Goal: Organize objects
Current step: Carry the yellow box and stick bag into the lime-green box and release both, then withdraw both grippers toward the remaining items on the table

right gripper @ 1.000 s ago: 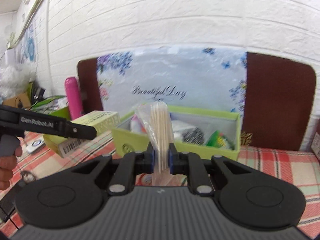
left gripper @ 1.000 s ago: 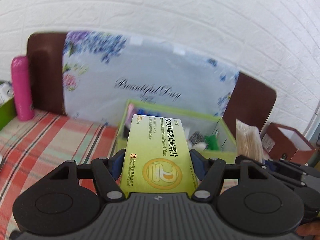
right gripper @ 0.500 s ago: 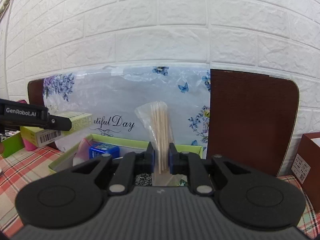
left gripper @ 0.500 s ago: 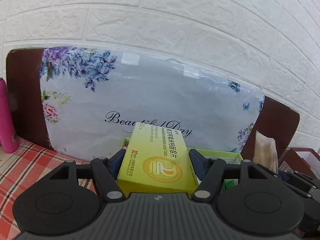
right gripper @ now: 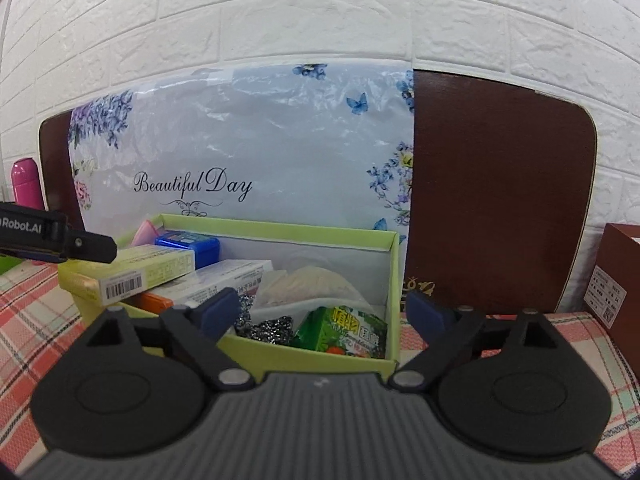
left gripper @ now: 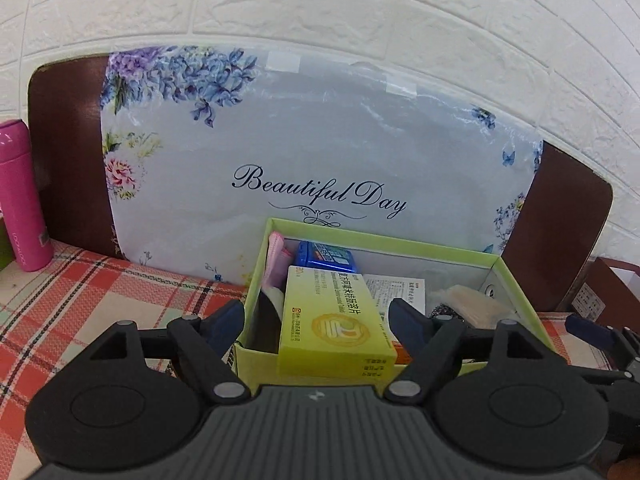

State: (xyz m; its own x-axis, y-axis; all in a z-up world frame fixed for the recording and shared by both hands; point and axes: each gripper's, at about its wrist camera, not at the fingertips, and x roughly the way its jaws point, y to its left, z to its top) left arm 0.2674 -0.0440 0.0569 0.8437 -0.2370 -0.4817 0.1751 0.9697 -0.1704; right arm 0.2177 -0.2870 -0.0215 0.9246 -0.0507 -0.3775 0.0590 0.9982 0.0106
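Left wrist view shows my yellow-green medicine box (left gripper: 334,320) lying tilted in the green tray (left gripper: 380,240), its near end propped over the tray's front wall and its far end resting on the clutter inside. I judge the main risk to be right there: the box is perched, not seated, so it could slide back out over the wall or get dragged if I pull away carelessly. My left gripper (left gripper: 318,320) is opening, and both pads (left gripper: 404,320) stand clear of the box's sides, so I hold nothing, though the box lies between them.

From the right wrist view, my right gripper (right gripper: 320,312) is also opening, spread very wide, one pad inside the tray and the other outside its right wall. Nothing is pinched. The bag of toothpicks (right gripper: 308,284) lies loose on the scouring pad (right gripper: 266,326) and the green packet (right gripper: 344,332); a clumsy retreat could catch the tray's wall and shove everything.
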